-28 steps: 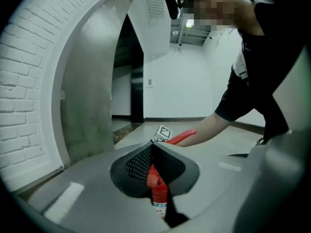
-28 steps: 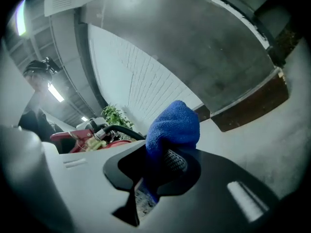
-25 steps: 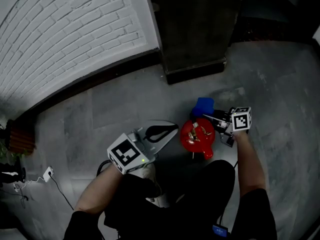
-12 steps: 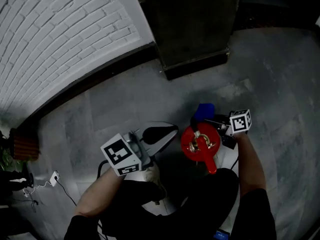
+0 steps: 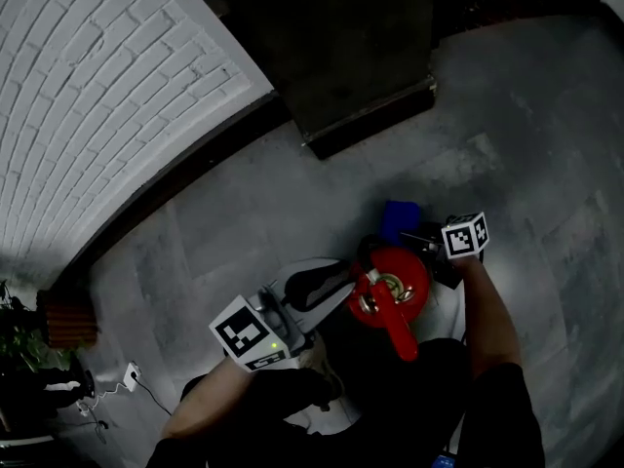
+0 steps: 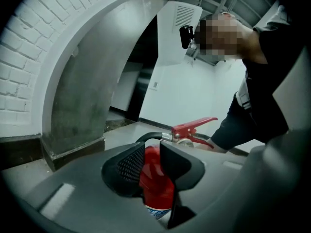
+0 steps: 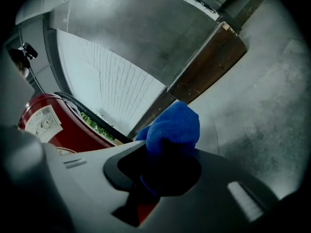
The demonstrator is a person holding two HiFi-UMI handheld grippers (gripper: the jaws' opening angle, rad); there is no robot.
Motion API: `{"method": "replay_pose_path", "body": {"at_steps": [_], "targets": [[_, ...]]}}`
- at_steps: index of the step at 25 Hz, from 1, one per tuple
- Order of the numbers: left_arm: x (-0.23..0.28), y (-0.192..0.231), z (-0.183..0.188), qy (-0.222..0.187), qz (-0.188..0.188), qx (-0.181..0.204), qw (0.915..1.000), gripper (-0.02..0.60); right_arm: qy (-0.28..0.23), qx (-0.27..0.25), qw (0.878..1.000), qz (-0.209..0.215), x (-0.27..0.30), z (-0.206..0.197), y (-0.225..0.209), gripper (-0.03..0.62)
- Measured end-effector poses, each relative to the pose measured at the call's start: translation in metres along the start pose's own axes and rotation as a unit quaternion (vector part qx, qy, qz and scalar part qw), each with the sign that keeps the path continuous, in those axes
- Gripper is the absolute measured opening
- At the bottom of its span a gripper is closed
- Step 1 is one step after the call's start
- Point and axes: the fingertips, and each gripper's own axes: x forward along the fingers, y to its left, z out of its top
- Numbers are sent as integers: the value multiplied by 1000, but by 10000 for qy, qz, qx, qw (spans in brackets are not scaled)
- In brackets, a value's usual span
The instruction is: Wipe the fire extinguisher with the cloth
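The red fire extinguisher [image 5: 395, 283] stands on the grey floor between my two grippers, its lever pointing toward me. My left gripper [image 5: 343, 286] sits right against its left side. Its jaws have just been opening, and the red body [image 6: 156, 178] shows through the gap of the left gripper [image 6: 153, 152], with no pad visibly pressing on it. My right gripper [image 5: 417, 234] is at the extinguisher's far right side, shut on a bunched blue cloth [image 5: 400, 217]. In the right gripper view the cloth [image 7: 172, 127] bulges out of the right gripper [image 7: 167, 152], and the extinguisher [image 7: 46, 125] stands close on the left.
A white brick wall [image 5: 97, 96] curves along the left. A dark pillar [image 5: 351, 57] rises behind the extinguisher. A ribbed pot [image 5: 68, 320] and a plug with a cable [image 5: 127, 376] lie at the far left. The extinguisher's black hose [image 7: 87, 113] runs beside the cloth.
My left gripper has closed in on the extinguisher's side and its jaws have parted. My right gripper, still holding the cloth, has sunk lower beside the extinguisher.
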Motion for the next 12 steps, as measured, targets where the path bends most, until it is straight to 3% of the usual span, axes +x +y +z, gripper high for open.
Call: {"method": "replay_pose_path", "body": {"at_steps": [3,7,12], "targets": [[5,-1,-2,34,-58,-31,10000,120,27,-68,9997,-238,5,-4,-10,60],[3,-2,0,-61,-148,-420,9990,121,10,136,9987,-497,12,-17,-27,58],[-1,-6,-6,51,-201,-402,9990,120,-30,394,9939,-1026,15,-35,-55,58]]}}
